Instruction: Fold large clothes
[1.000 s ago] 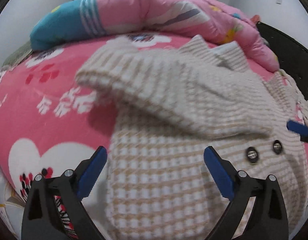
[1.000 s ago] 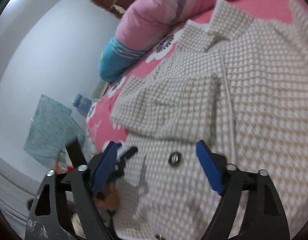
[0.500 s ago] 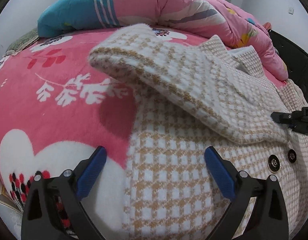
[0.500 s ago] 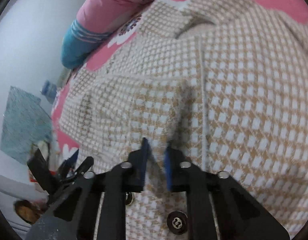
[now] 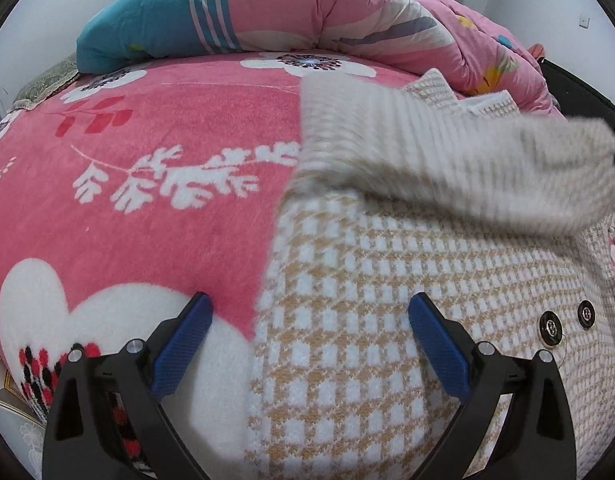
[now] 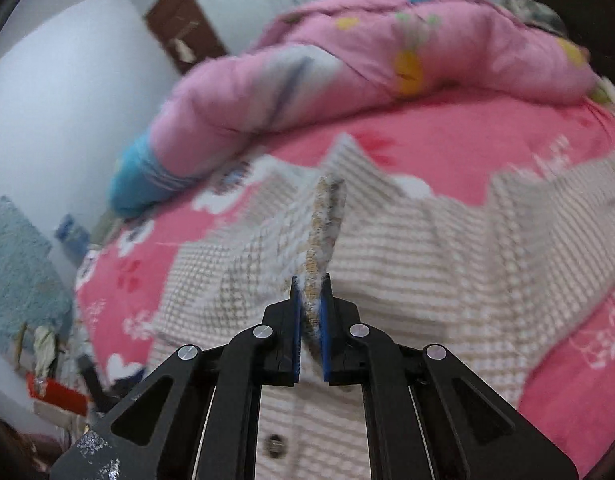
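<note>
Right wrist view shows the right gripper (image 6: 310, 300) clenched on a fold of the checked knit cardigan (image 6: 447, 264); its blue pads (image 6: 295, 320) pinch the sleeve (image 6: 323, 216), which stands up as a narrow ridge above the garment. That view is blurred. The cardigan lies spread on the bed (image 6: 487, 136), over its pink flowered blanket, with a dark button (image 6: 274, 443) showing just under the gripper. A pink quilt (image 6: 367, 60) with a blue end is bunched along the bed's far edge, next to the white wall.

From the left wrist view, the left gripper (image 5: 309, 330) is released, its jaws wide apart and nothing between the pads; it hangs over the cardigan's (image 5: 387, 320) side edge, one finger over the blanket (image 5: 147, 200), the other over the knit. The lifted sleeve (image 5: 447, 160) stretches, blurred, across the upper part of the garment toward the right side of the frame. Two dark buttons (image 5: 550, 329) sit on the cardigan's front near the bed's right edge. The quilt (image 5: 327, 12) lies beyond.
</note>
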A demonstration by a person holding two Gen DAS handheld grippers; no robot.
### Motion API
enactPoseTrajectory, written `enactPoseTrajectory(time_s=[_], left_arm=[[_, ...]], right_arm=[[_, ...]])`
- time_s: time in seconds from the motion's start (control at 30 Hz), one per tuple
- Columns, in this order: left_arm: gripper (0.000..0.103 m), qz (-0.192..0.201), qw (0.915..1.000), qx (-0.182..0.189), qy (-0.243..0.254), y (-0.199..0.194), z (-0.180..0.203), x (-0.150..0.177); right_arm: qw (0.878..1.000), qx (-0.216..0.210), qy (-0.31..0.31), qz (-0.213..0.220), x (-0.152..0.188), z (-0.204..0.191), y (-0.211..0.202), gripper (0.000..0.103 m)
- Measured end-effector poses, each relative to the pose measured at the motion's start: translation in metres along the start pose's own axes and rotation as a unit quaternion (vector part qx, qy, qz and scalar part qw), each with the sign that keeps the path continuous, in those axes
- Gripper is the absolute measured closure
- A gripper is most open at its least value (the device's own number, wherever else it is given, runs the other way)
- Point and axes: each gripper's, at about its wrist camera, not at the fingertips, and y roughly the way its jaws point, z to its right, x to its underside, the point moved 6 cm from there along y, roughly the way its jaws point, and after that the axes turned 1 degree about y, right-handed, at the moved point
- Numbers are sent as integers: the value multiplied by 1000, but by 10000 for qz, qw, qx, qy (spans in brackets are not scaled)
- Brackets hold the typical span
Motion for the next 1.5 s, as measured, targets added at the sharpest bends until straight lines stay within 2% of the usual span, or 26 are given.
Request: enactPoseTrajectory(time_s=[0.1, 0.17, 0.3, 0.43, 0.5, 0.6, 0.67, 0.73, 0.8, 0.83, 0.9, 1.0, 1.1, 1.17, 1.27, 1.37, 1.43, 1.47, 1.5], left_arm=[[6, -12, 10000, -18, 14, 0, 0, -1], [6, -13, 10000, -22, 13, 0, 1, -1], [6, -18, 10000, -31, 19, 0, 0, -1], [6, 12, 10000, 3, 22, 0, 1, -1], [6, 39, 10000, 79, 23, -2, 0, -1], [6, 118, 9996, 235, 41, -12, -3, -2], [6, 235, 9993, 291, 64, -22, -6, -6], [6, 377, 9986, 354, 77, -34, -8, -13], [6, 482, 9981, 386, 63, -43, -9, -25], [6, 565, 9975, 421, 62, -50, -8, -33], [6, 700, 9965, 452, 84, -58, -3, -51], [6, 805, 9954, 509, 137, -59, 9, -82], [6, 798, 9946, 605, 287, -43, 31, -113], [6, 576, 9952, 689, 393, -14, 49, -129], [6, 231, 9967, 616, 477, 28, 66, -137], [6, -289, 9983, 185, 473, 82, 68, -133], [5, -318, 9984, -55, 465, 98, 63, -132], [4, -267, 9986, -63, 455, 100, 63, -133], [4, -228, 9988, -60, 422, 100, 62, -133]], right_arm=[[10000, -41, 32, 69, -5, 9, -7, 97], [9999, 109, -5, 77, -3, 12, -3, 97], [9980, 463, 306, -296, 16, 51, 24, 97], [9963, 613, 350, -488, 24, 71, 42, 95], [9950, 909, 155, -369, 23, 69, 36, 84], [9896, 1400, -327, 109, 11, 52, 8, 71], [9878, 1399, -618, 292, 5, 38, -1, 70], [9880, 1185, -937, 326, 6, 18, 1, 67], [9887, 973, -1132, 121, 14, 7, 17, 60], [9880, 937, -1213, -177, 25, 7, 36, 60], [9827, 1139, -1205, -821, 47, 24, 72, 59], [9868, 931, -1073, -776, 55, 35, 76, 59], [9843, 1170, -1024, -830, 49, 33, 64, 59], [9823, 1280, -1161, -717, 42, 22, 58, 59], [9855, 1007, -1303, -414, 24, 0, 53, 59], [9872, 664, -1430, -241, 9, -18, 66, 58], [9873, 734, -1332, -451, 7, -15, 94, 58], [9856, 917, -1265, -653, 8, -5, 112, 58], [9854, 909, -1126, -892, 12, 7, 132, 58]])
